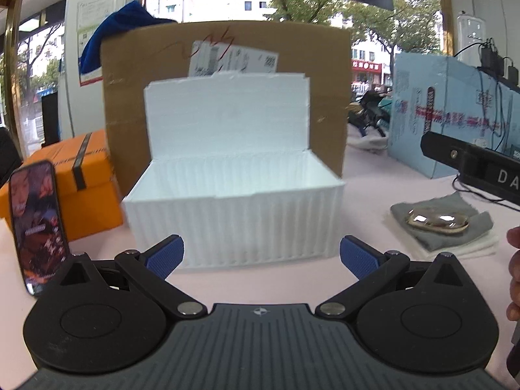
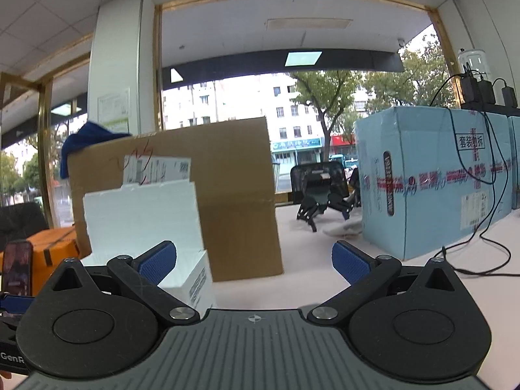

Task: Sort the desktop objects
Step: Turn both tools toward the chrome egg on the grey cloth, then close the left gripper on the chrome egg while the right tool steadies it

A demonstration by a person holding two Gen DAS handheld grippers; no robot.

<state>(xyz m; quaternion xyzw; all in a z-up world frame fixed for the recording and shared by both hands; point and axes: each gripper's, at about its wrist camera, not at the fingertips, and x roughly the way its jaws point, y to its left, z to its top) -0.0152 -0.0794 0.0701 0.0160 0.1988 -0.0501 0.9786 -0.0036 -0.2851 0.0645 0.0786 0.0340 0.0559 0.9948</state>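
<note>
A white ribbed storage box (image 1: 234, 214) stands straight ahead in the left wrist view, lid up and its inside bare as far as I can see. My left gripper (image 1: 261, 255) hangs open just before its front wall, holding nothing. A shiny gold oval object (image 1: 437, 221) lies on a folded grey cloth (image 1: 455, 227) to the right of the box. A phone (image 1: 37, 227) stands upright at the left. My right gripper (image 2: 253, 261) is open and empty, raised above the table with the white box (image 2: 143, 224) at its lower left.
A tall cardboard box (image 1: 224, 65) stands behind the white box with a blue cloth (image 1: 110, 29) draped on it. An orange box (image 1: 81, 182) sits at left, a light blue carton (image 2: 425, 175) with cables at right. A hand's fingers (image 1: 513, 273) show at the right edge.
</note>
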